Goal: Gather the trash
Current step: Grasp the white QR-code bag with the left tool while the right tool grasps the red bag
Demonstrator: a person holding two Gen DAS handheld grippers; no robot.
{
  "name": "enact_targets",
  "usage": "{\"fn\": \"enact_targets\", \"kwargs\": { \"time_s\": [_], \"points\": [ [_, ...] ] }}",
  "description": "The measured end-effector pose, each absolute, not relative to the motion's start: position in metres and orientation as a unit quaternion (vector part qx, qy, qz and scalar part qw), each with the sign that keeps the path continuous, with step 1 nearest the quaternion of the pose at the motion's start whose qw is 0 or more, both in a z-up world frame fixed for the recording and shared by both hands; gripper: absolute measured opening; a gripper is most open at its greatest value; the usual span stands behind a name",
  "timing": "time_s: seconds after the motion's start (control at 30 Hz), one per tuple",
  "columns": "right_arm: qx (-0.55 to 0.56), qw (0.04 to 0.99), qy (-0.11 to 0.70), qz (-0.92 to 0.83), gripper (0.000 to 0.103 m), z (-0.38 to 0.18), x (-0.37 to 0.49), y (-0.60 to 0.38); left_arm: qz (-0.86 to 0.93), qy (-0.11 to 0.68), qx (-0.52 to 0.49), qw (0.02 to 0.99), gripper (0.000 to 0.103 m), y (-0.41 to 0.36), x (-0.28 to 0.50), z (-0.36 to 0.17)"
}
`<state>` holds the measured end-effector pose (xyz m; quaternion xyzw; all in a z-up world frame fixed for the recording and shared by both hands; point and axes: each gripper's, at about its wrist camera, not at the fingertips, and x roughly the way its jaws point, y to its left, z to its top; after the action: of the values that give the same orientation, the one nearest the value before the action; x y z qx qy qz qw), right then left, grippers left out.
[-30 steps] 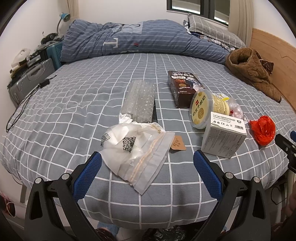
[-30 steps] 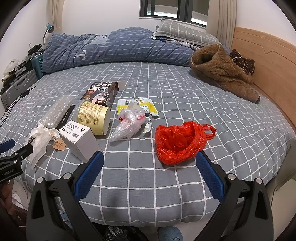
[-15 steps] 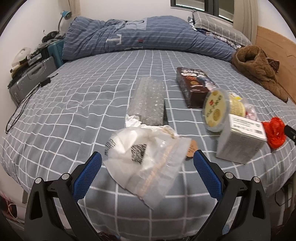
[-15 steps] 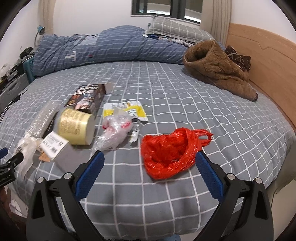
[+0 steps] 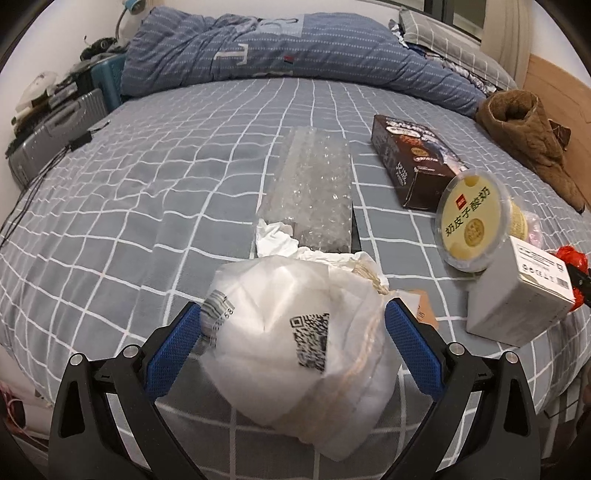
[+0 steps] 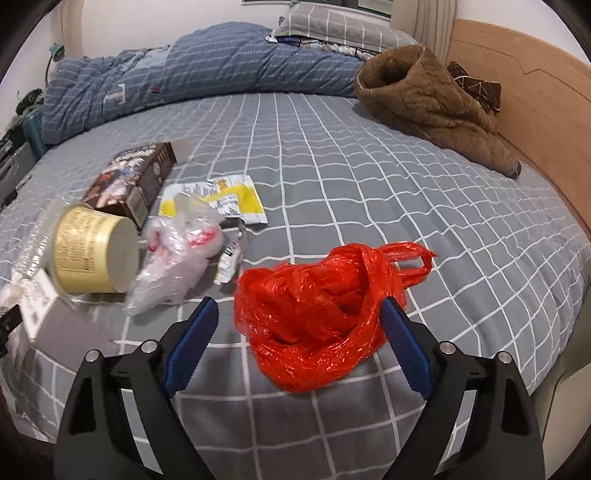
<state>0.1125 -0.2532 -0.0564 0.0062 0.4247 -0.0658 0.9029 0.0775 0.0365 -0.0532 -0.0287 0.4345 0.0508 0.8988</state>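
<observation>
Bedroom in a home, lived-in.

Wide bed (image 6: 369, 177) under a grey sheet with white grid lines; rumpled blue striped duvet (image 5: 295, 51) heaped along the far edge, checked pillow (image 6: 332, 26) behind it, wooden headboard (image 6: 524, 99) on the right. Brown fleece garment (image 6: 432, 103) dropped by the headboard. Grey suitcase (image 5: 48, 136) and cluttered odds and ends against the white wall on the left, curtain (image 5: 513, 33) and dark window frame at the far side.
</observation>
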Motion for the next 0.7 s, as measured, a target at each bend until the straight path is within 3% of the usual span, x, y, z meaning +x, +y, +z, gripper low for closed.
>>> {"fn": "enact_targets", "kwargs": {
  "time_s": [0.17, 0.33, 0.5, 0.7],
  "points": [
    [0.008, 0.898, 0.435, -0.069, 0.071, -0.066, 0.119, -0.258, 0.054, 0.439, -0.017, 0.897, 0.091, 0.033, 0.081, -0.059],
    [0.009, 0.895, 0.441, -0.067, 0.058, -0.069, 0.121, -0.260, 0.044, 0.441, -0.015, 0.896, 0.076, 0.030, 0.082, -0.061],
    [0.012, 0.891, 0.450, -0.058, 0.033, -0.073, 0.123, -0.259, 0.043, 0.445, -0.016, 0.894, 0.061, 0.031, 0.081, -0.064],
    [0.010, 0.896, 0.440, -0.059, 0.026, -0.066, 0.120, -0.257, 0.042, 0.442, -0.020, 0.896, 0.054, 0.032, 0.078, -0.058]
  ]
}}
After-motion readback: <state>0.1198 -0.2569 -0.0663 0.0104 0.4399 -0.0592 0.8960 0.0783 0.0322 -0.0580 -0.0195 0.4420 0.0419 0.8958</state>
